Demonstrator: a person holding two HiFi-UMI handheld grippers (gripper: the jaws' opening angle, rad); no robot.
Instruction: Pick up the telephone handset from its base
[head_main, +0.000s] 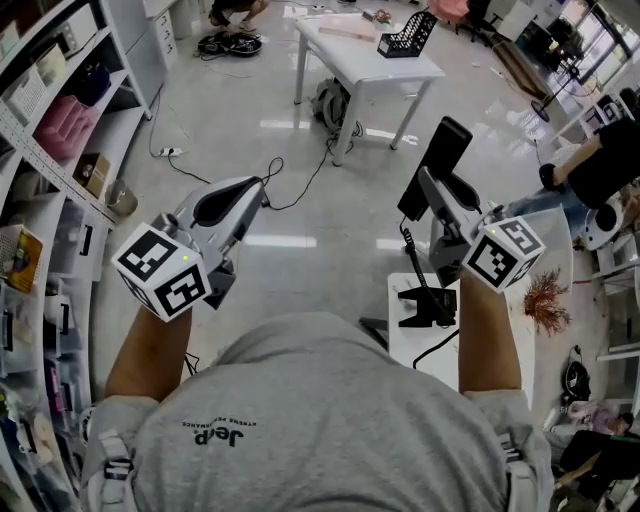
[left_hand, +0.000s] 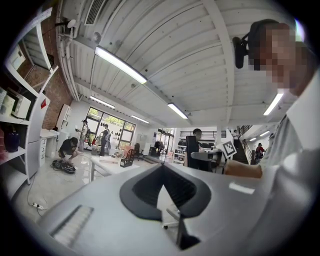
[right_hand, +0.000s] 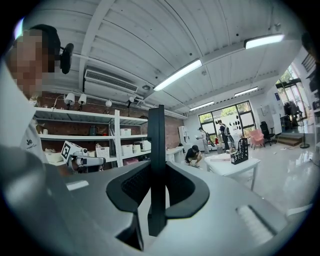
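Your left gripper (head_main: 255, 190) and right gripper (head_main: 425, 188) are both held out over a wide stretch of shiny floor (head_main: 300, 235). That floor is your open room. It runs ahead to the far counter (head_main: 370, 70), whose near edge and legs bound it in front. Shelving (head_main: 50, 170) lines your left side, and a seated person (head_main: 605, 165) is well off to your right. A black cable (head_main: 300, 185) trails across the floor between the two grippers.

A black mesh rack (head_main: 405, 35) stands at the right corner of the far counter; you cannot tell what is in it. The shelving holds a pink padded item (head_main: 65, 125) and, lower down, a brown box (head_main: 93, 172).

The telephone handset (right_hand: 156, 165) stands upright between your right fingers (right_hand: 182, 190), which are clamped on its flat sides. Its top rises well above them and its lower end hangs just below the pads. It is lifted clear of its base (head_main: 430, 305), which sits on the small white counter (head_main: 402, 335) under your right forearm. The cord (head_main: 408, 245) hangs from the handset down to the base.

Your left fingers (left_hand: 140, 192) meet tip to tip, and they hold nothing.
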